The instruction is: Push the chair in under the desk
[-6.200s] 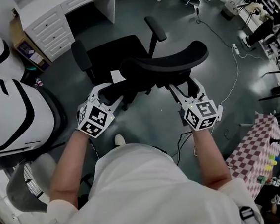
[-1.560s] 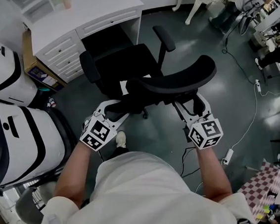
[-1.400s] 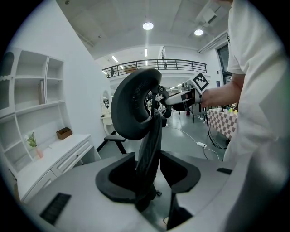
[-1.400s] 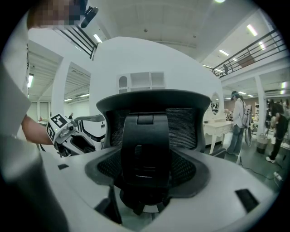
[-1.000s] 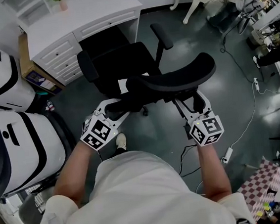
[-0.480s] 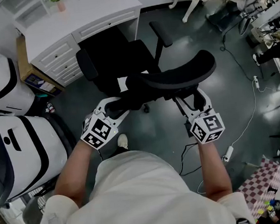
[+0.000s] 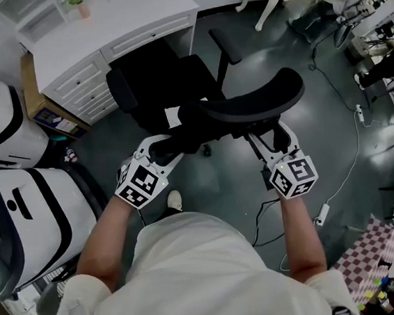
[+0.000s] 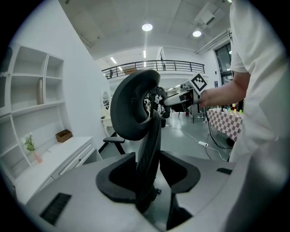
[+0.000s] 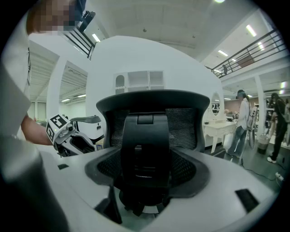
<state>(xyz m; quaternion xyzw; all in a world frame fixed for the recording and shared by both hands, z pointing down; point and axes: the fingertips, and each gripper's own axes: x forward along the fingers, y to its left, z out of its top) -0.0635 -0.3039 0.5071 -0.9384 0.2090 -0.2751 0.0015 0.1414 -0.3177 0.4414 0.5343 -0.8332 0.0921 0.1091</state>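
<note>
I am gripping the chair (image 7: pixel 168 86) from behind with both grippers. The left gripper (image 7: pixel 157 147) is clamping the left edge of the mesh backrest (image 8: pixel 152 149), its 2 jaws standing wide with the mesh edge pinched between the pads. The right gripper (image 7: pixel 269 146) is closing on the black spine (image 9: pixel 145 145) at the back of the backrest, which is filling the gap between its jaws.

The desk (image 7: pixel 113 22) is lying ahead of me and a little to my left, and the seat is already sitting at the mouth of its kneehole (image 7: pixel 147 53). The line from backrest to seat is pointing at that opening, so I judge the next move calls for an even shove forward, leaning slightly left, with neither hand running ahead of the other.
</note>
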